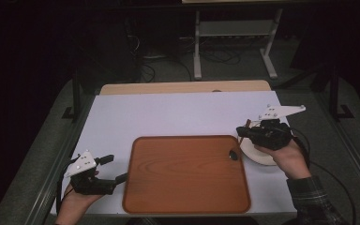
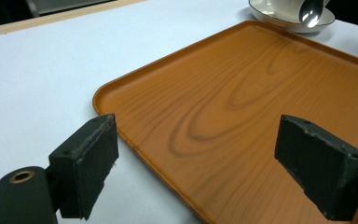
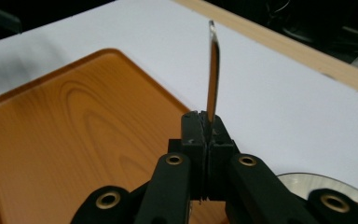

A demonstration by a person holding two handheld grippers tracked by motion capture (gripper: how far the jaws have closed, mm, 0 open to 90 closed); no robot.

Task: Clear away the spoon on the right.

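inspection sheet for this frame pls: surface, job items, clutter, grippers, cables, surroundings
Surface: white tabletop, wooden strip along its far edge.
Job's things: wood-grain tray, bare; white saucer beside its right edge; metal spoon.
Clutter: nothing seen.
Grippers: left gripper open at the tray's left edge; right gripper shut on the spoon handle, above the saucer.
Cables: black cable trails from the right gripper.
Surroundings: dark room, white stand, floor wires.

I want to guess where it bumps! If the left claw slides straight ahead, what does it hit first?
Probably the tray: the open left claw points across its near edge. The plate lies farther along, though depth is hard to judge.
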